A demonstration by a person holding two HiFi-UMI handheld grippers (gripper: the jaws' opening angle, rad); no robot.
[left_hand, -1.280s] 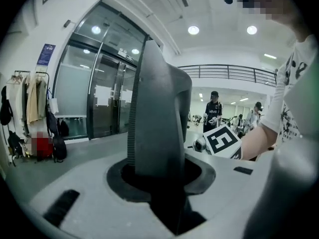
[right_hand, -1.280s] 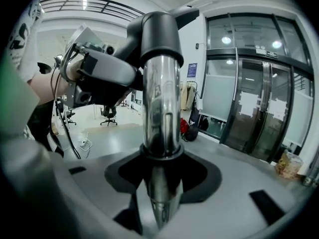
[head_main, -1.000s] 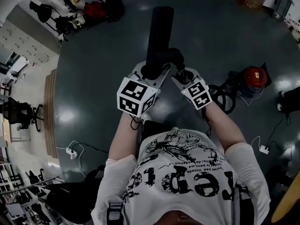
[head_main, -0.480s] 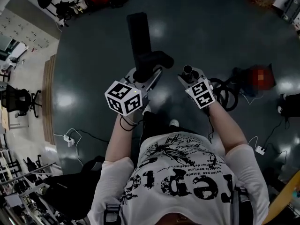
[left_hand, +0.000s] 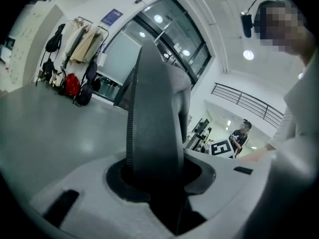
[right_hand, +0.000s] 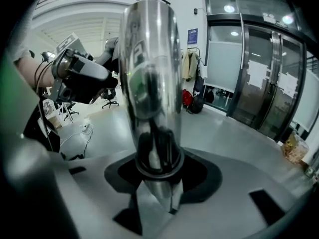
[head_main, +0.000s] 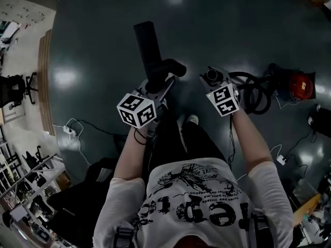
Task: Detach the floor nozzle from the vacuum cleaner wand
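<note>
The black floor nozzle point(head_main: 149, 46) hangs in front of me, its curved neck point(head_main: 166, 68) pointing right. My left gripper point(head_main: 158, 88) is shut on the nozzle's neck; in the left gripper view the dark nozzle body point(left_hand: 157, 128) fills the space between the jaws of that gripper point(left_hand: 159, 183). My right gripper point(head_main: 216, 80) is shut on the chrome wand, whose open end point(head_main: 211, 75) faces up, apart from the nozzle. In the right gripper view the shiny wand point(right_hand: 149, 73) stands between the jaws of that gripper point(right_hand: 158, 180), and the left gripper point(right_hand: 75, 68) shows at the left.
A black hose point(head_main: 254, 94) loops across the dark floor to the red vacuum cleaner point(head_main: 301, 85) at the right. A white power strip point(head_main: 67, 129) with its cable lies at the left, near an office chair point(head_main: 15, 89). My shoe point(head_main: 192, 119) is below the grippers.
Both grippers have sunk towards the floor. The nozzle's neck, close against the wand's end a second ago, now stands apart from it, and the left gripper has rolled.
</note>
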